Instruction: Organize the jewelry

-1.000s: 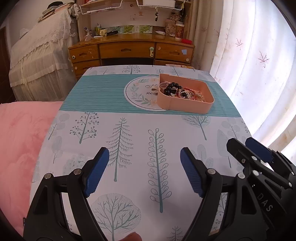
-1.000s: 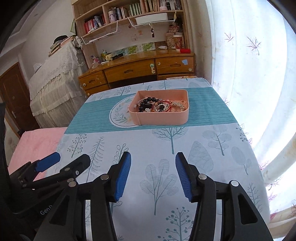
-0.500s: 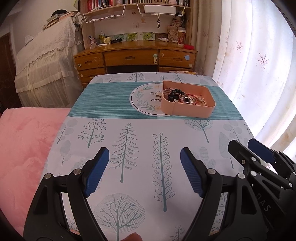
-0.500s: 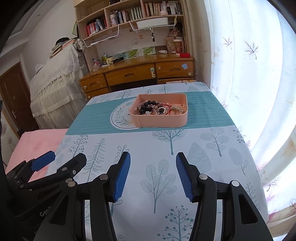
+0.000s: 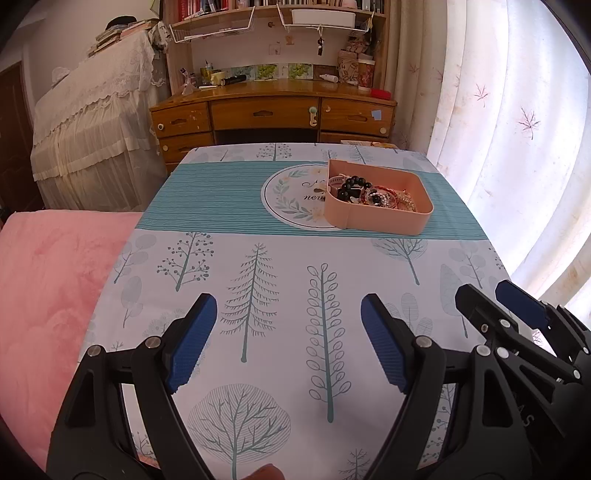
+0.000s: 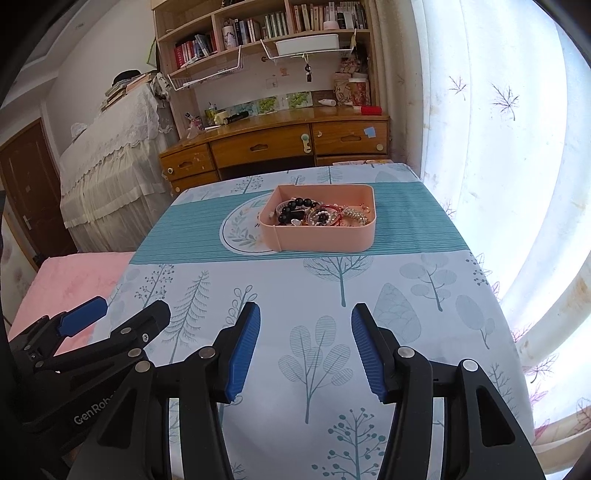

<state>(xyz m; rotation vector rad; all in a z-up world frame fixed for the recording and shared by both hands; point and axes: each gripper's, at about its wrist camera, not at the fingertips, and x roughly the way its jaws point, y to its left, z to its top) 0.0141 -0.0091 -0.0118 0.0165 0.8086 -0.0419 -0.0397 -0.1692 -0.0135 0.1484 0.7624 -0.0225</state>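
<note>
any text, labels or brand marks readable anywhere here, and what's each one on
"GenRob", cut off by an arm: on the left gripper body.
"new", cut off by the pink tray: on the round emblem of the tablecloth; the script line above it is unreadable.
"AS", partial: on the right gripper body.
Book spines: too small to read.

Open tablecloth [image 6: 332, 288] runs clear from the near edge to the pink tray [image 6: 321, 236] by the far right corner, the only obstacle.
</note>
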